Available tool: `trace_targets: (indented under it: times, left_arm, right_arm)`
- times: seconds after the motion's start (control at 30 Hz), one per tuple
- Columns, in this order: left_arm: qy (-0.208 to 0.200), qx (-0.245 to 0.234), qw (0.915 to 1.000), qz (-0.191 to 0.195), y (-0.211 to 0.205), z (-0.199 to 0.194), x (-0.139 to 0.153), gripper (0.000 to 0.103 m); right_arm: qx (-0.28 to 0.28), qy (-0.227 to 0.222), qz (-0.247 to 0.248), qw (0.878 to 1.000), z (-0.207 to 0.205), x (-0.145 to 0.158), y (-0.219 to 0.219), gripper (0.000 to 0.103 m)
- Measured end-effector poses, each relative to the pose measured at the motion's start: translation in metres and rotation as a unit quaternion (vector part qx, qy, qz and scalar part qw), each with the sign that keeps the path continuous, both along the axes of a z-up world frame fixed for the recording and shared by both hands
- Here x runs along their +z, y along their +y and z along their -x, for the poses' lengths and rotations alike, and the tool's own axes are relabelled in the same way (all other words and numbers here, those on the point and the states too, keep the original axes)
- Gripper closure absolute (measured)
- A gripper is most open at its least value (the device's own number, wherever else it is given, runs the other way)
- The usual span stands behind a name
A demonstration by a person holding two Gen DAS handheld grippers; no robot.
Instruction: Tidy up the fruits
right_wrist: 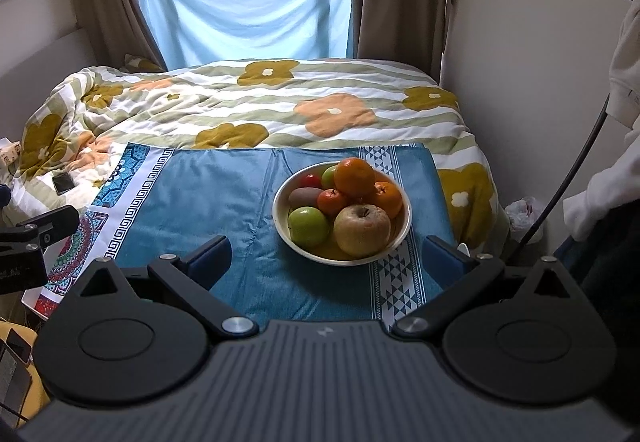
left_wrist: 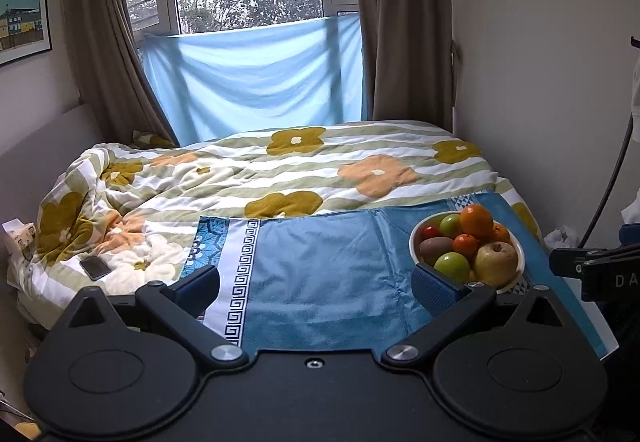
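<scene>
I've got both grippers up over the blue cloth (right_wrist: 208, 202) on the bed, nothing in either one. My left gripper (left_wrist: 316, 284) has its jaws spread wide, hovering to the left of the bowl (left_wrist: 520, 256), its right finger just at the bowl's near rim. My right gripper (right_wrist: 326, 256) is spread too, with the bowl (right_wrist: 402, 226) sitting just ahead of the gap between its fingers. The bowl is piled up: a yellowish apple (right_wrist: 362, 230) at the near side, a green apple (right_wrist: 309, 225) left of it, a kiwi (right_wrist: 304, 198) behind that, a large orange (right_wrist: 354, 178) on top. A phone (right_wrist: 63, 183) lies on the floral quilt (right_wrist: 280, 110), far left of the bowl
</scene>
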State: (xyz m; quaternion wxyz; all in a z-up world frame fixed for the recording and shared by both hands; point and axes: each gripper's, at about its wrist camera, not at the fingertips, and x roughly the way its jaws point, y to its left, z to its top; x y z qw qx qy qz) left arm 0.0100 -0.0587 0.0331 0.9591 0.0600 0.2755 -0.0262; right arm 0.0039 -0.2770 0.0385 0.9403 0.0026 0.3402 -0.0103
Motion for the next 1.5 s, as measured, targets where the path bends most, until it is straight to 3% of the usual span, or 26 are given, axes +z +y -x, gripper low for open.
trace_targets:
  times: [0.83,1.5]
  left_arm:
    - [0.010,0.010,0.9999,0.001,0.011,-0.002,-0.003,0.000]
    - [-0.015,0.016,0.9997,-0.007,0.012,0.004,-0.003,0.000]
  right_arm:
    - [-0.008,0.004,-0.006,1.000,-0.003,-0.003,0.000,0.000]
    - [-0.008,0.005,-0.003,1.000,-0.002,-0.004,0.007,0.000]
